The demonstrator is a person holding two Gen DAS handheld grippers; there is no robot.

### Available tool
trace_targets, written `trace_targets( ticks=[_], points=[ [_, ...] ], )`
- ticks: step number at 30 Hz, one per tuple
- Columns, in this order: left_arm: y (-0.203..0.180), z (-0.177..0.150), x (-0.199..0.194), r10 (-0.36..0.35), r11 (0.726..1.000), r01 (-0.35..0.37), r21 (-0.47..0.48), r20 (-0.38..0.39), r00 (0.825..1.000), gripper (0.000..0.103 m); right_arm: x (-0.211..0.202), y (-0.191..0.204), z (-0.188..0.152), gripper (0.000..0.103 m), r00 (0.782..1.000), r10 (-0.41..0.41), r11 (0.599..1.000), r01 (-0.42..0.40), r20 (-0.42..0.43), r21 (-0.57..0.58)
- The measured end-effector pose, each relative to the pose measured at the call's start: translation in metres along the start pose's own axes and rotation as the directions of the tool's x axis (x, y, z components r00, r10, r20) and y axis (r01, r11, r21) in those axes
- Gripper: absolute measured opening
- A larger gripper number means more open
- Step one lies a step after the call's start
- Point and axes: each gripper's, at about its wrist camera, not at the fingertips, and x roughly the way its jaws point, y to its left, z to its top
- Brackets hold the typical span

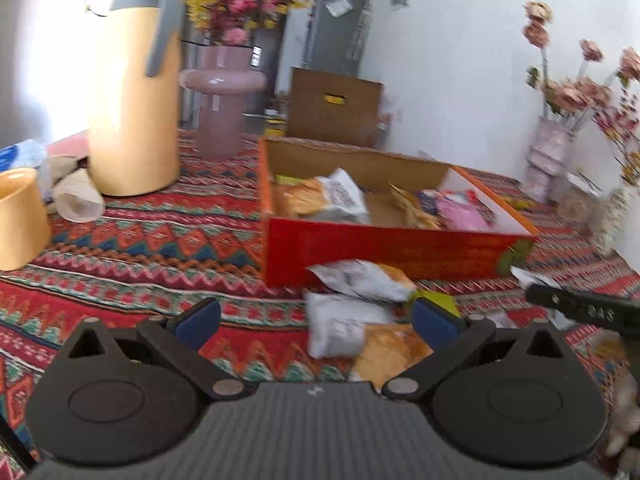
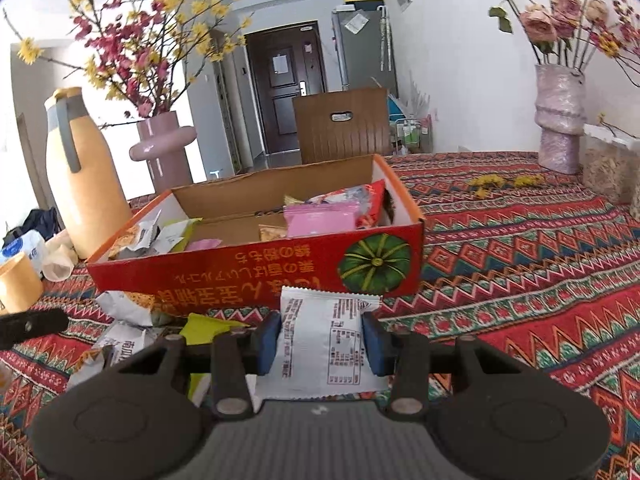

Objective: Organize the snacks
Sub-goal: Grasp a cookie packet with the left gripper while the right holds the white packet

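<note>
Pickup step: right hand-held gripper (image 2: 322, 342) clenched on white snack packet (image 2: 326, 344) before red box (image 2: 256, 276); left hand-held gripper (image 1: 316, 320) released. Next: lift over box wall, drop inside.

We see a table covered by a patterned red cloth (image 2: 520, 248). At the centre of the right wrist frame an open red box (image 2: 256, 268) sits on it, with loose snack packets (image 1: 352, 280) on the cloth just in front. To the left stand a tall tan jug (image 2: 84, 184), a pink vase (image 2: 164, 152) and a tan cup (image 2: 18, 284), with what may be paper cups (image 1: 76, 196) lying beside the jug. At upper right stand a second vase (image 2: 560, 120) and a clear container (image 2: 608, 168); yellow petals (image 2: 504, 181) lie nearby.
</note>
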Motion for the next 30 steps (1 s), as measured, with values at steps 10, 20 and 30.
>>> trace_targets(
  ticks=[10, 20, 30],
  points=[
    [-0.012, -0.007, 0.016, -0.078, 0.996, 0.074, -0.050, -0.083, 0.993, 0.096, -0.014, -0.014, -0.005, 0.043, 1.000, 0.007, 0.999, -0.008, 0.020, 0.036],
    [-0.012, -0.010, 0.022, -0.149, 0.985, 0.135, -0.105, -0.131, 0.980, 0.049, -0.021, -0.026, -0.011, 0.043, 1.000, 0.010, 0.998, -0.011, 0.024, 0.064],
    [-0.017, -0.004, 0.004, -0.099, 0.993, 0.092, -0.071, -0.092, 0.991, 0.044, -0.027, -0.030, -0.014, 0.043, 0.999, 0.027, 0.997, -0.029, 0.031, 0.076]
  ],
)
